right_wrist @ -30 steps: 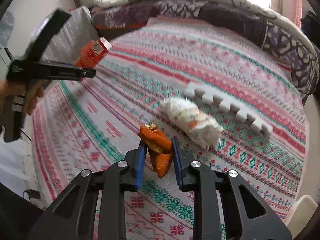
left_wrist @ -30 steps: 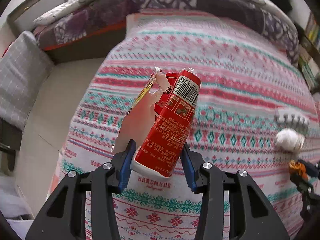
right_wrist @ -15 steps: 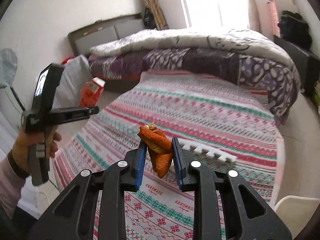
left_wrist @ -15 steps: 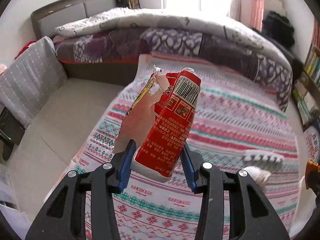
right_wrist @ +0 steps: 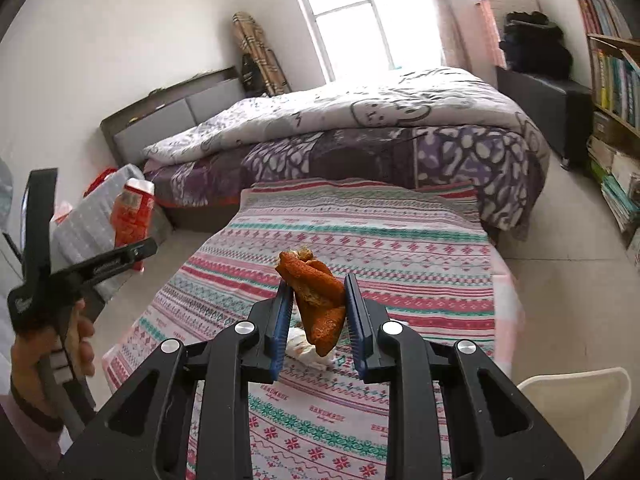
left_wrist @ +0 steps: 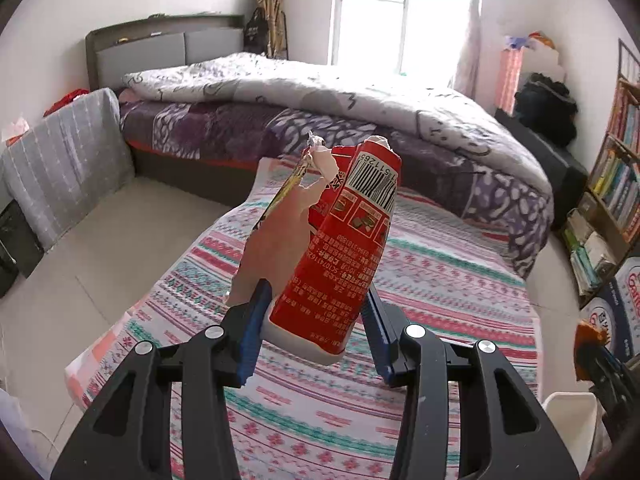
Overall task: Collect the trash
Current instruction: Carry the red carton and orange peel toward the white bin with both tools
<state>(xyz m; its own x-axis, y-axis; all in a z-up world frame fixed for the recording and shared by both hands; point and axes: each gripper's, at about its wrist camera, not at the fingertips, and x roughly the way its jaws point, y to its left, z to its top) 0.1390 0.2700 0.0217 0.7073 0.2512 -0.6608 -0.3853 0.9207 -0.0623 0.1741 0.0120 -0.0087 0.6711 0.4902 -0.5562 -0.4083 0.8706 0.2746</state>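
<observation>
My left gripper [left_wrist: 316, 320] is shut on a torn red snack packet [left_wrist: 344, 248] with a barcode, held high above the striped patterned cloth [left_wrist: 440, 280]. The packet [right_wrist: 132, 216] and the left gripper [right_wrist: 150, 245] also show at the left of the right wrist view. My right gripper [right_wrist: 316, 320] is shut on an orange peel [right_wrist: 318, 296], held above the cloth [right_wrist: 400, 248]. A crumpled white tissue [right_wrist: 306, 350] lies on the cloth just under the peel, partly hidden by it.
A bed with a purple and grey quilt [left_wrist: 340, 96] stands behind the cloth. A grey padded panel [left_wrist: 60, 160] leans at the left. Bookshelves [left_wrist: 616, 184] line the right wall. A white bin rim [right_wrist: 576, 404] is at lower right, also in the left wrist view [left_wrist: 568, 408].
Both grippers have risen and tilted up with their loads; the cloth has dropped lower in view and the bed and window now show. The white toothed piece has left view.
</observation>
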